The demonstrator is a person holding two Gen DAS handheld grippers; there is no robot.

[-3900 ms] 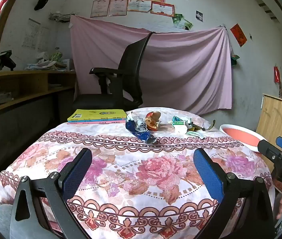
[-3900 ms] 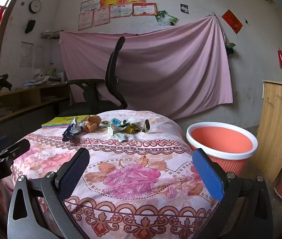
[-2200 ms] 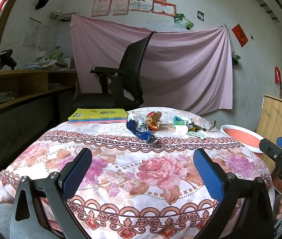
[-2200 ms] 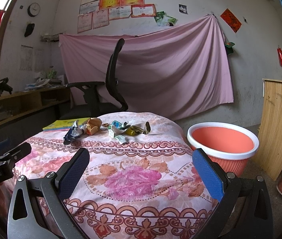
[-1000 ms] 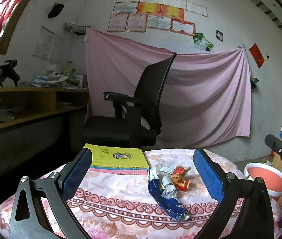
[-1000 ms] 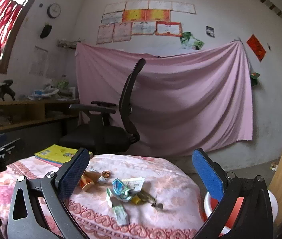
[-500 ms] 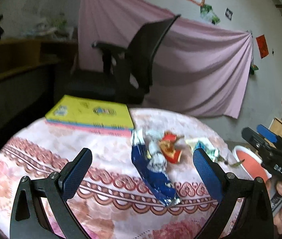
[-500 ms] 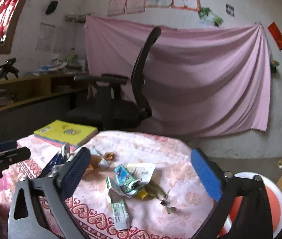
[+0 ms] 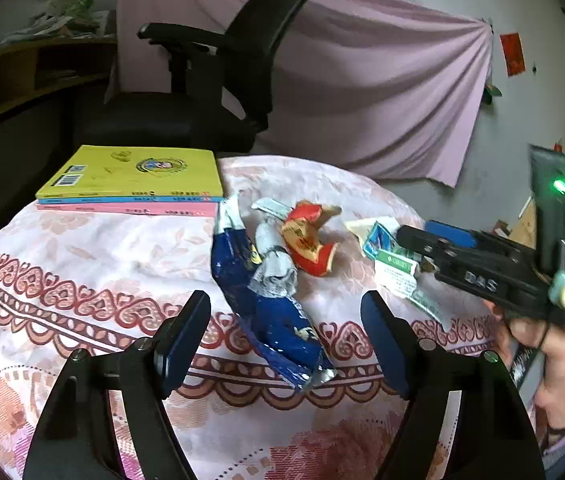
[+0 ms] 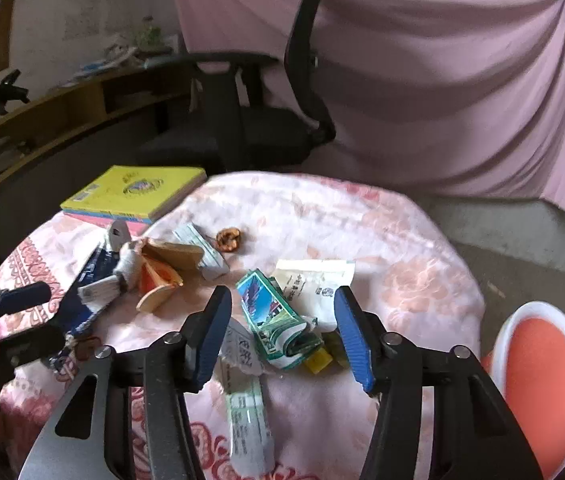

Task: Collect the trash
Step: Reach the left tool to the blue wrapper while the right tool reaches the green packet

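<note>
Trash lies in the middle of a round table with a floral cloth (image 9: 82, 264). A long blue wrapper (image 9: 270, 308) lies between the closing jaws of my left gripper (image 9: 286, 328), whose pads stand apart from it. Beside it are a crumpled red wrapper (image 9: 310, 240) and a green and white packet (image 9: 390, 254). My right gripper (image 10: 282, 312) hangs over a folded green packet (image 10: 274, 316) and a white paper (image 10: 314, 284). Its jaws are closing too, with gaps on both sides. It also shows at the right of the left wrist view, as right gripper (image 9: 422, 240).
A stack of books with a yellow cover (image 9: 134, 176) lies at the table's far left. A black office chair (image 9: 210, 92) stands behind the table. An orange basin with a white rim (image 10: 546, 380) sits on the floor to the right. A small brown shell (image 10: 228, 238) lies further back.
Both grippers have moved forward and tipped down over the trash pile. Both pairs of jaws have narrowed, the right more than the left. Nothing has been picked up.
</note>
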